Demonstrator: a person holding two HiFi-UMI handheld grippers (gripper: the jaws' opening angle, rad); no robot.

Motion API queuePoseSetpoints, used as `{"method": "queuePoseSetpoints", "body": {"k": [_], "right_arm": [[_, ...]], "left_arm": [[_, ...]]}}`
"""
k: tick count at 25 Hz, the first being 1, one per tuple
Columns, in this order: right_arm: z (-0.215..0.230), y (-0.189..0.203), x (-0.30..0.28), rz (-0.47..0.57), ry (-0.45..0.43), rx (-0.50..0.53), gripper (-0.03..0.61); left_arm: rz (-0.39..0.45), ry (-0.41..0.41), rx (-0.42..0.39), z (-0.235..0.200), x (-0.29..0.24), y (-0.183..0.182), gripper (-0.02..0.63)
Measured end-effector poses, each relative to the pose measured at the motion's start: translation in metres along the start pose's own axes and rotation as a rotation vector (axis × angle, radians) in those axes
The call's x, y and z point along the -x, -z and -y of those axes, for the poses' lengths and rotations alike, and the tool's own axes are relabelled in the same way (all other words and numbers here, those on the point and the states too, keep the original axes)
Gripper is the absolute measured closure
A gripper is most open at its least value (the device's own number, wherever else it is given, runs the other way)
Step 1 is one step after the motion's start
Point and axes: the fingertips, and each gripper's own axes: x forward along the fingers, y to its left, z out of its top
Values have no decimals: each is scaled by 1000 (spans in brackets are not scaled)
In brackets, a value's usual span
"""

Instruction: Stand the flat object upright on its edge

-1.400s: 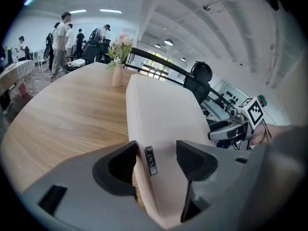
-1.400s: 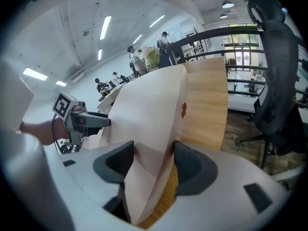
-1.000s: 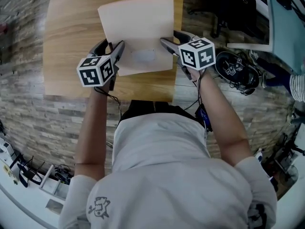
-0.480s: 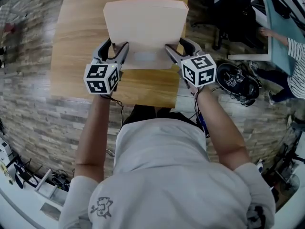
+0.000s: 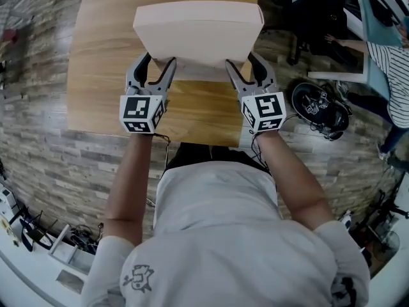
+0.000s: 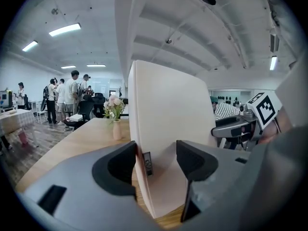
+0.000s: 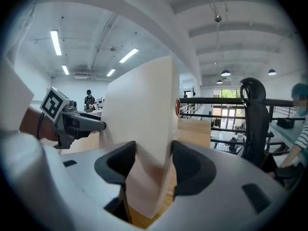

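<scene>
One wooden table [image 5: 102, 75] carries one pale flat board [image 5: 198, 31] and, farther along the table, one small vase [image 6: 117, 129] of flowers. Two grippers are at the table's near edge, the left gripper [image 5: 158, 62] and the right gripper [image 5: 241, 61], each bearing one marker cube [image 5: 142, 112].

Pale wood-grain counter [image 5: 108, 75] across the upper middle of the head view, over a floor [image 5: 38, 139] of grey-brown planks. At right in the right gripper view, a black office chair [image 7: 255, 124] before a dark railing [image 7: 211, 100]. Overhead, a white beamed ceiling [image 6: 192, 37] with bright strip lights [image 6: 64, 29]. At far left of the left gripper view, standing people [image 6: 67, 97]; further along the counter, a small vase of flowers [image 6: 115, 121].
</scene>
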Motion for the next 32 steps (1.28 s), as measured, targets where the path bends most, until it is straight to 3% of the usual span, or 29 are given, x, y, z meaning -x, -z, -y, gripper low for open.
{"method": "queuePoseSetpoints", "body": {"k": [10, 17, 32], "right_arm": [[3, 27, -11, 9, 74, 64, 327], [1, 41, -12, -12, 75, 87, 325], [9, 41, -4, -19, 58, 80, 293]], "left_arm": [[27, 13, -90, 2, -8, 13, 348], [4, 21, -78, 2, -8, 30, 348], [20, -16, -35, 2, -3, 32, 348]]}}
